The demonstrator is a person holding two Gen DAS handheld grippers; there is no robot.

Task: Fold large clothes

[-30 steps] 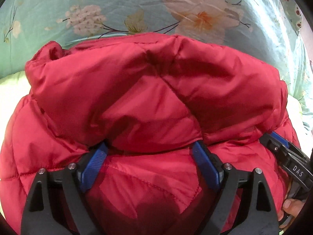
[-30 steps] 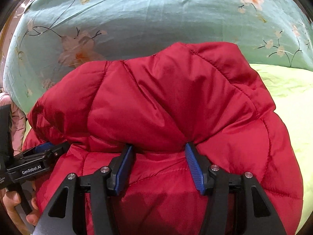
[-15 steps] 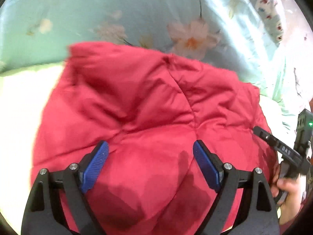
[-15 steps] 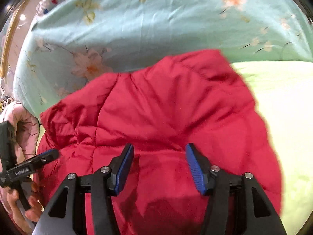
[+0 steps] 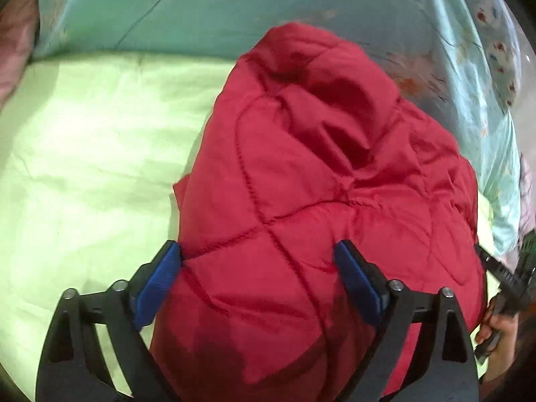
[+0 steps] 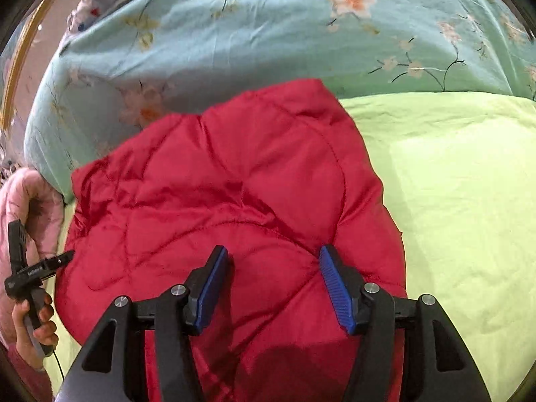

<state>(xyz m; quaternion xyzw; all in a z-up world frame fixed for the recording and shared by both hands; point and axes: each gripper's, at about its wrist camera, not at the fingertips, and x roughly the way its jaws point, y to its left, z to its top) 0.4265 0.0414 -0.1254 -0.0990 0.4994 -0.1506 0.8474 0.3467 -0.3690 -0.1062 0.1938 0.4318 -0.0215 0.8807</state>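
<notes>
In the left wrist view, nearest the camera, the left gripper [image 5: 258,268] is seen with its two blue pads spread wide and still opening. The red quilted jacket [image 5: 318,201] bulges up between the pads; the pad at 8 o'clock appears to brush the jacket's edge, while no squeeze on the fabric can be made out. At 4 o'clock the right gripper [image 5: 502,278] is glimpsed from the side, carried in the right hand [image 5: 499,331]. Beyond the jacket, a pale green sheet [image 5: 83,167] is spread from 9 o'clock toward the centre, and a teal floral quilt [image 5: 234,10] is bunched across 12 o'clock.

In the right wrist view, the right gripper [image 6: 273,278] is shown with its blue pads held about half apart above the jacket [image 6: 234,194]; the padded cloth lies under and between them, and nothing is clamped. The jacket is folded into a thick bundle lying on the green sheet [image 6: 452,201], filling the centre and the 9 o'clock side. At 8 o'clock the left gripper [image 6: 40,264] is seen at the jacket's edge, held by the left hand [image 6: 37,328], with a pink sleeve [image 6: 20,201] just behind it. At 12 o'clock the floral quilt [image 6: 268,33] is heaped beyond the jacket.
</notes>
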